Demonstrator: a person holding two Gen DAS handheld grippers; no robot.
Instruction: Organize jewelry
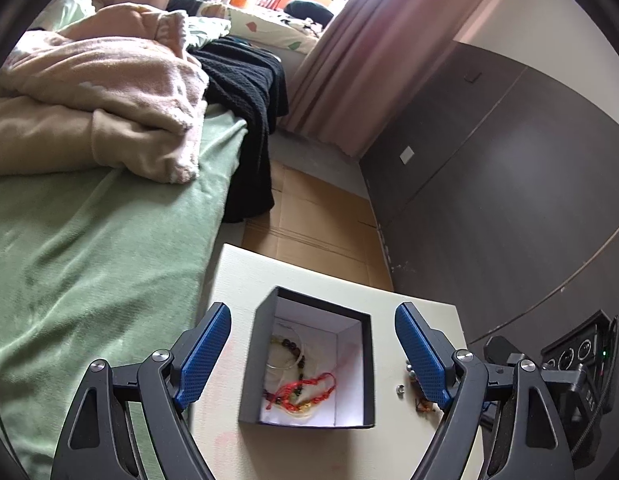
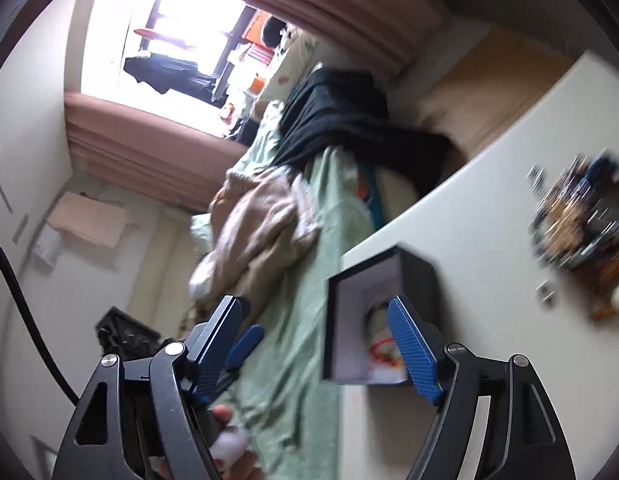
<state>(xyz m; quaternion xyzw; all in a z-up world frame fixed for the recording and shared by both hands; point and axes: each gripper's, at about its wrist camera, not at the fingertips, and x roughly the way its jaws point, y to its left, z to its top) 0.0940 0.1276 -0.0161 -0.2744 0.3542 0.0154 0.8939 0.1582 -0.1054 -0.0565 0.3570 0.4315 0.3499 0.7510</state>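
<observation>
Left gripper [image 1: 311,354] gapes wide straddling the black jewelry box [image 1: 309,364], likely steadying it; bracelets [image 1: 299,384] sit inside. Right gripper [image 2: 315,346] wide, empty; loose jewelry pile [image 2: 581,224] beyond the box.

My left gripper [image 1: 312,354] is spread wide, pointing downward — my right gripper [image 2: 315,344] gapes too, rolled sideways.

No text, label, brand or number is legible in either view.
</observation>
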